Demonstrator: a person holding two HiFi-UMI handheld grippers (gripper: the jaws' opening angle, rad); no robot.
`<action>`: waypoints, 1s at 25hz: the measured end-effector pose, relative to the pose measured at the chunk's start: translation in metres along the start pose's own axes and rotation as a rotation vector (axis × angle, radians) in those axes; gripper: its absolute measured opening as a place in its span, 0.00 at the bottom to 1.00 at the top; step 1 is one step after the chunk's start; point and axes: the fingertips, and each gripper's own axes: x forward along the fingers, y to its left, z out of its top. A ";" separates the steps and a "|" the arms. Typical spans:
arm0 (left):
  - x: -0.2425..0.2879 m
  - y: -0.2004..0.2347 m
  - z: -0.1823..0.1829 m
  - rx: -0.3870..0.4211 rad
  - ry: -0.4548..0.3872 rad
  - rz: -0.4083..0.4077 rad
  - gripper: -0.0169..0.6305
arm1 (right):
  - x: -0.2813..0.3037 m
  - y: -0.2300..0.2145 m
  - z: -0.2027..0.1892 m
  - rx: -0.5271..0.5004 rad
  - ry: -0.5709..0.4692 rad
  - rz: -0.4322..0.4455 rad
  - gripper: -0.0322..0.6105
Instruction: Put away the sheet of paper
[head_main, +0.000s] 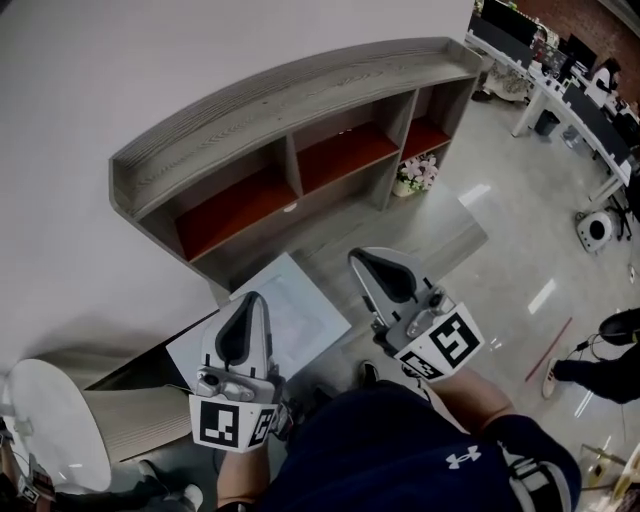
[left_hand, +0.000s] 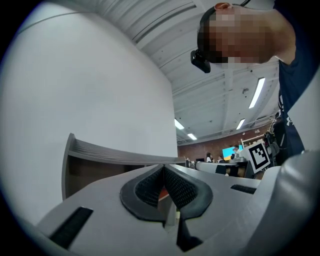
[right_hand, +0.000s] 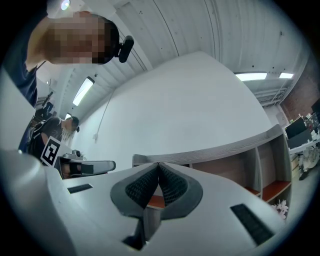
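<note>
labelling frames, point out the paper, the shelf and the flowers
paper (head_main: 295, 312), head view, middle of the sheet
shelf (head_main: 300, 95), head view, its top board
flowers (head_main: 417, 172), head view, the blooms

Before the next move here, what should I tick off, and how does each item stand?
1. Paper in view, lying flat in front of the shelf: ok.
2. Left gripper ready to grasp: not ok; it is shut and empty.
3. Right gripper ready to grasp: not ok; it is shut and empty.
4. Shelf compartments open toward the person: ok.
5. Compartments free of clutter: cannot tell; their back parts are in shadow.
6. Paper edge free to pinch: cannot tell; the left gripper covers its near corner in the head view.
</note>
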 end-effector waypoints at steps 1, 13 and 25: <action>-0.001 0.001 -0.001 -0.005 0.003 0.001 0.05 | 0.001 0.001 0.000 0.001 0.000 0.001 0.07; -0.009 0.011 -0.008 -0.035 0.022 0.032 0.05 | 0.003 0.007 -0.004 0.010 0.011 0.014 0.07; -0.005 0.007 -0.012 -0.040 0.038 0.019 0.05 | 0.000 0.004 -0.004 0.006 0.019 0.015 0.07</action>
